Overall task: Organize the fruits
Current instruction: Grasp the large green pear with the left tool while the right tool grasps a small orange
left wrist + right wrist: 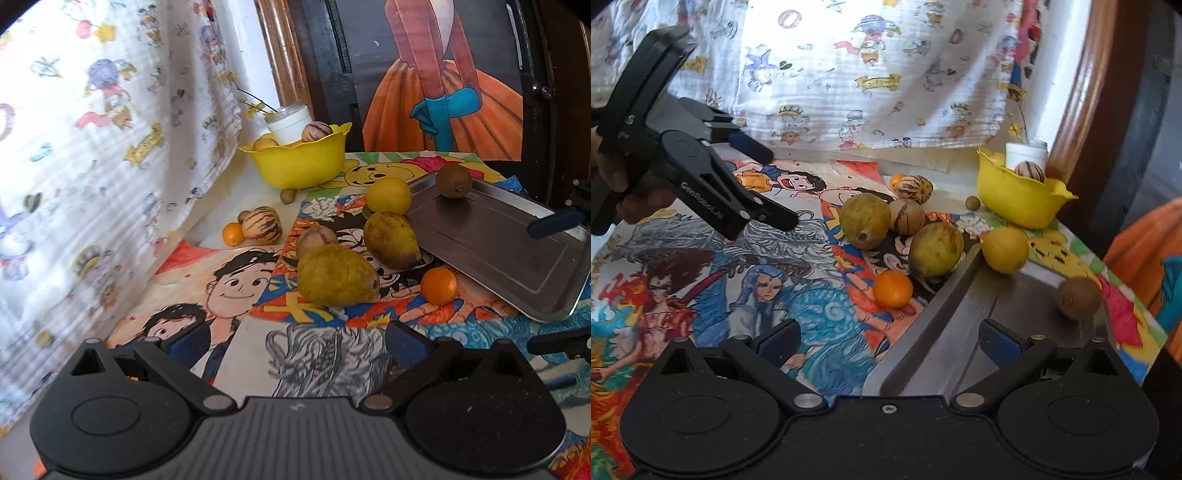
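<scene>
Both sets of jaws stand open and hold nothing: the left gripper (295,343) hovers above the cartoon-covered tabletop (325,354), and the right gripper (890,341) hangs over the near edge of the metal tray (945,317). A brown kiwi (1078,297) lies alone on the tray. Two green pears (337,276), an orange (438,285), a yellow lemon (388,195) and striped fruits sit clustered just beside the tray, with a yellow bowl (295,164) behind them.

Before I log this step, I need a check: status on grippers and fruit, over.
Left gripper open, empty. Right gripper open, empty, over the tray edge. One kiwi on the tray; pears, orange loose on the mat. Nothing blocking.
</scene>
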`<act>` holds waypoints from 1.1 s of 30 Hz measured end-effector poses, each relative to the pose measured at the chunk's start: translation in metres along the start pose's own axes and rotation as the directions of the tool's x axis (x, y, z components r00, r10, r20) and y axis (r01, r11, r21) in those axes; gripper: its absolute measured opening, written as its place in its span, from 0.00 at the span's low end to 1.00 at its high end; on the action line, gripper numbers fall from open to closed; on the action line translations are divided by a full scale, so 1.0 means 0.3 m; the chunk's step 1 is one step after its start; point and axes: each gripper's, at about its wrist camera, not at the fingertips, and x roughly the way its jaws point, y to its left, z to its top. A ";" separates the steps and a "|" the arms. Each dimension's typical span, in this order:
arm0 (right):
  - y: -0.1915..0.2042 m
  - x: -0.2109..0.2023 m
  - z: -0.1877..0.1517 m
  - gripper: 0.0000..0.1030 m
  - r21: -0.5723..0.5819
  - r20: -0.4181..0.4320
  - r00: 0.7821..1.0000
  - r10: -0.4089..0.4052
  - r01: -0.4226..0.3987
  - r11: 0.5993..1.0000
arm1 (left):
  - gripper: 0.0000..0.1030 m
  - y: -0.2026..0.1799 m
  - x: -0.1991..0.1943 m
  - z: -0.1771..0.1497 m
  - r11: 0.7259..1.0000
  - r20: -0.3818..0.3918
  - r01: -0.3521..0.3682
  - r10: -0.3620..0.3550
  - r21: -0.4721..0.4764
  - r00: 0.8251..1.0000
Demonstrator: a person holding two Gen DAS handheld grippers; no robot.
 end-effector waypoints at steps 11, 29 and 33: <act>-0.011 0.118 0.019 0.91 -0.091 -0.026 0.999 0.027 -0.029 0.995 | 1.00 0.000 0.132 0.040 0.994 0.005 0.086 -0.087 0.066 0.996; -0.027 0.213 0.050 0.68 -0.117 -0.030 0.998 0.057 -0.061 0.991 | 0.99 0.007 0.248 0.065 0.986 -0.001 0.164 -0.164 0.014 0.986; -0.027 0.222 0.055 0.62 -0.116 -0.030 0.997 0.065 -0.068 0.991 | 0.94 0.011 0.263 0.069 0.984 -0.008 0.177 -0.177 -0.018 0.984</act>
